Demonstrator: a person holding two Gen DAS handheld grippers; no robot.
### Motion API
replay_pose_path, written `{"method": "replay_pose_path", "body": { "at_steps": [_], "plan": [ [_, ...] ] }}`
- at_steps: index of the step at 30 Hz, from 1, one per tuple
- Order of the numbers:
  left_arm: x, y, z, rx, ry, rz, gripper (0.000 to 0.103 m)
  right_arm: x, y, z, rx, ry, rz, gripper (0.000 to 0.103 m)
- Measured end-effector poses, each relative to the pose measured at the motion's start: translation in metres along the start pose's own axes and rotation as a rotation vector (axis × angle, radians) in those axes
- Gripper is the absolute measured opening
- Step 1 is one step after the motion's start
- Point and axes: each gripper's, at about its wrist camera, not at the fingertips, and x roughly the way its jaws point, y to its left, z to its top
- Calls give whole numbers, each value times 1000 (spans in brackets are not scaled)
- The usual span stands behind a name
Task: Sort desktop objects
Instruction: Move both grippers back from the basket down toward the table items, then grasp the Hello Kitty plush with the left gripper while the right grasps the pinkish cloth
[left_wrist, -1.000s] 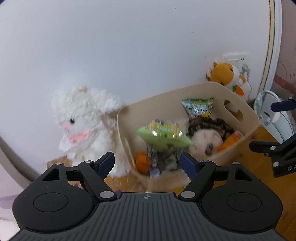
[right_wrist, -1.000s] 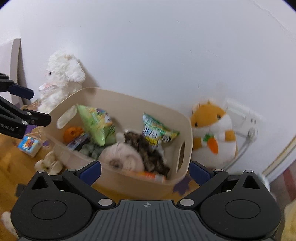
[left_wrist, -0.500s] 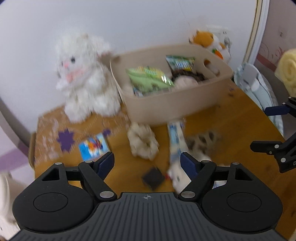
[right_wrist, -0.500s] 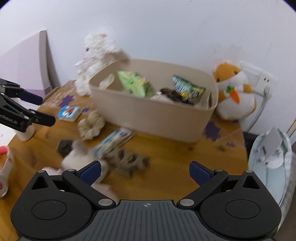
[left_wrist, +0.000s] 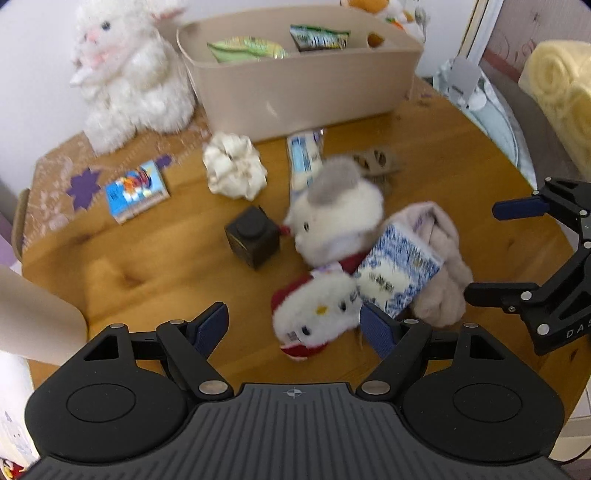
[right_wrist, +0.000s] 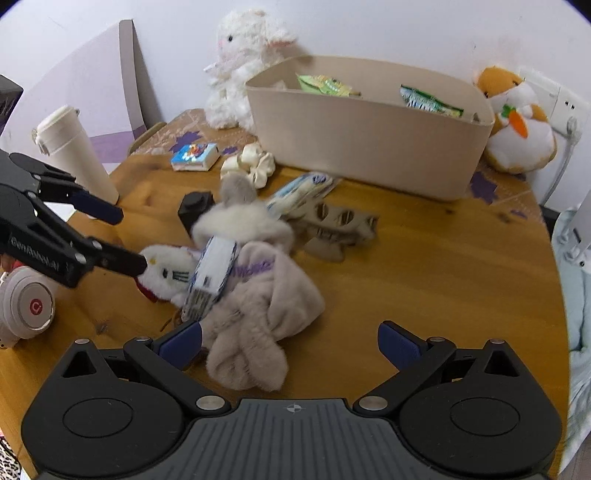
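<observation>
Both cameras have been tilted down and pulled back from the bin: a second ago only the beige bin (left_wrist: 295, 88) and wall were framed, now the cluttered bench (left_wrist: 140, 280) is seen in full.

Step in hand, as judged: approach for the next pick; bin already part-filled with snack packets, many items not yet sorted.

Left to right, left wrist view: small colourful box (left_wrist: 137, 191), cream scrunchie (left_wrist: 234, 170), dark cube (left_wrist: 252, 236), white cat plush with red trim (left_wrist: 314, 314), blue-white packet (left_wrist: 397, 275) lying on a beige fluffy cloth (left_wrist: 445, 280).

Left hand-held gripper (left_wrist: 293, 326): fingers spread wide, nothing held, cat plush between and just beyond the tips. Right hand-held gripper (right_wrist: 290, 345): also spread and empty, low over the fluffy cloth (right_wrist: 258, 321), left pad (right_wrist: 181, 343) just beside it.

Next move, as judged: left to be advanced over the plush and closed; soft body, so a deep bite is needed. Packet overlaps the plush and may be dragged.

Writing: purple lettering on the cloth, blurred; "GenRobot.AI" partly legible on the left gripper seen in the right view; packet print unreadable.
</observation>
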Motion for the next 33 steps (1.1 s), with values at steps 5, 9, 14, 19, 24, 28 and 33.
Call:
{"method": "replay_pose_path", "body": {
  "at_steps": [5,9,14,19,24,28,33],
  "plan": [
    [19,1,-1,4,21,-6,80,12,2,0,20,1,-11,103],
    [31,1,1,2,33,-21,80,17,2,0,26,-4,-11,95],
    [42,-2,5,7,32,-43,79,20,3,2,13,4,5,84],
    [49,-6,7,19,33,-76,63,20,6,3,-10,13,39,51],
    [45,-4,5,32,25,-77,57,19,7,2,-32,9,76,31],
    [41,-1,2,42,27,-74,55,16,3,0,-33,-3,90,20],
    [31,5,-5,51,19,-69,54,8,-2,-1,-36,-16,81,18]
  ]
}}
